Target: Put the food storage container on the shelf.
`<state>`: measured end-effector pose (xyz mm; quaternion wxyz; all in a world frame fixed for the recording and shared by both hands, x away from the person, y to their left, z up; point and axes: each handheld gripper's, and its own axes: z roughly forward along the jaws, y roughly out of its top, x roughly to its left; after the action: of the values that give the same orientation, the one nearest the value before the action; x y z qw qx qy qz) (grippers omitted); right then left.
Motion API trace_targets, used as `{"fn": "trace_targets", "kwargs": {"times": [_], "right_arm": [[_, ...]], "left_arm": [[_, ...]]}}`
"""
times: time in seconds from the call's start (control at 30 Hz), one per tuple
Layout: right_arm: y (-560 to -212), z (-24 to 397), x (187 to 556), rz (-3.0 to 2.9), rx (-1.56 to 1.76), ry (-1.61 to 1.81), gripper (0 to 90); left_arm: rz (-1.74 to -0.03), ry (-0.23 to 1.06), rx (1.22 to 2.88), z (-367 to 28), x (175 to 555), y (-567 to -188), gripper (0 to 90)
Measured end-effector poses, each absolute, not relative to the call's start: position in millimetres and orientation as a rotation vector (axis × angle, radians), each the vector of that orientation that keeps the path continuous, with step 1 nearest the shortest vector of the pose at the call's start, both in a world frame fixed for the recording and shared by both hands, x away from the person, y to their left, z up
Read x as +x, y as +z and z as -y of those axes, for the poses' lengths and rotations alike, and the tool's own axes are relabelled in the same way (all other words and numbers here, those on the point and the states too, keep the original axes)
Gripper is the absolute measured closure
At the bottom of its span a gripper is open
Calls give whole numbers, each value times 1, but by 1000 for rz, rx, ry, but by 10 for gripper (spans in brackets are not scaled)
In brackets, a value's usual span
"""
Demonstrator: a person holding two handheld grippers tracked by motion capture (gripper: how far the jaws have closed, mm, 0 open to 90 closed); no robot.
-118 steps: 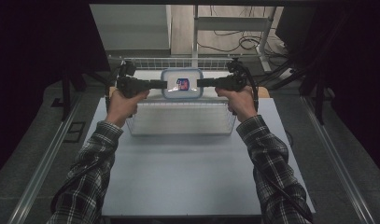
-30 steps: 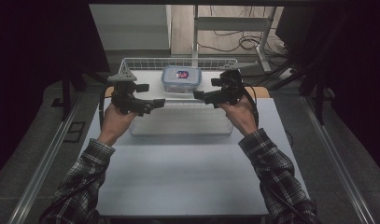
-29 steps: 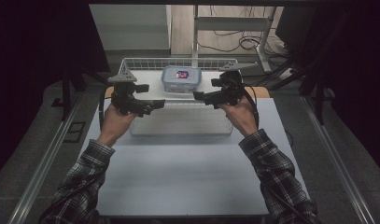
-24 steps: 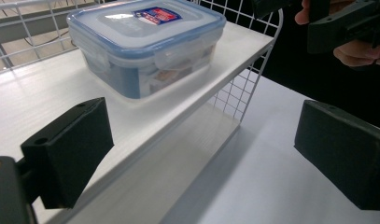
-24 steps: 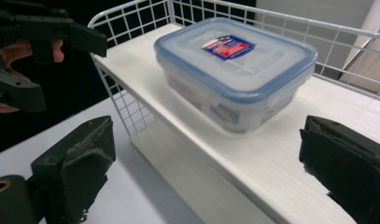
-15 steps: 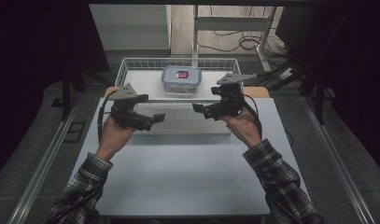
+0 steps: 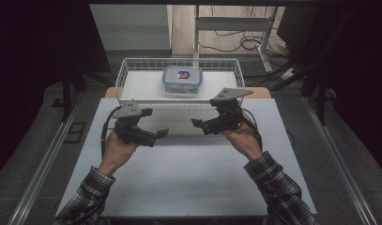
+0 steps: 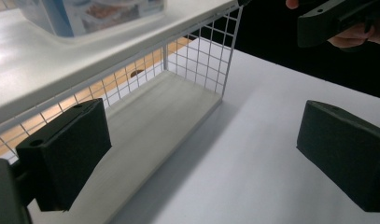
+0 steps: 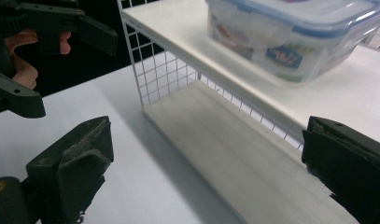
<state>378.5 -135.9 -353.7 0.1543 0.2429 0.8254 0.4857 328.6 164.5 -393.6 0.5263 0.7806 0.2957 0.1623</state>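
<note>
A clear plastic container with a blue lid [image 7: 182, 78] [image 9: 295, 32] [image 8: 85, 14] stands on the top shelf of a white wire rack [image 7: 125, 70] [image 8: 197, 51] at the far side of the table. My left gripper [image 7: 156, 137] [image 8: 201, 158] hovers open over the table in front of the rack's left part, nothing between its jaws. My right gripper [image 7: 199, 126] [image 9: 201, 172] is open too, in front of the rack's right part, its jaws pointing toward the left one. Each gripper view shows the other gripper farther off: the right gripper [image 8: 337, 18] and the left gripper [image 9: 52, 28].
The rack has a pale lower shelf board [image 9: 234, 140] [image 8: 169, 121] under the top shelf. The white table [image 7: 188, 178] stretches from the rack toward the person. Dark floor, metal rails and cables surround the table.
Both grippers were at the container's sides on the top shelf. They have let go and drawn back toward the person, lower over the table. The container stays on the shelf.
</note>
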Motion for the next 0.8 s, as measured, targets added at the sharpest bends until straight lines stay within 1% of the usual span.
{"fn": "trace_targets", "kwargs": {"times": [0.47, 0.8], "right_arm": [[-387, 145, 354, -2366, 717, 1391, 10], [-414, 151, 331, -2360, 735, 1354, 0]], "left_arm": [[-717, 362, 1850, -158, 307, -425, 17], [-738, 348, 1886, -154, 289, -454, 12]]}}
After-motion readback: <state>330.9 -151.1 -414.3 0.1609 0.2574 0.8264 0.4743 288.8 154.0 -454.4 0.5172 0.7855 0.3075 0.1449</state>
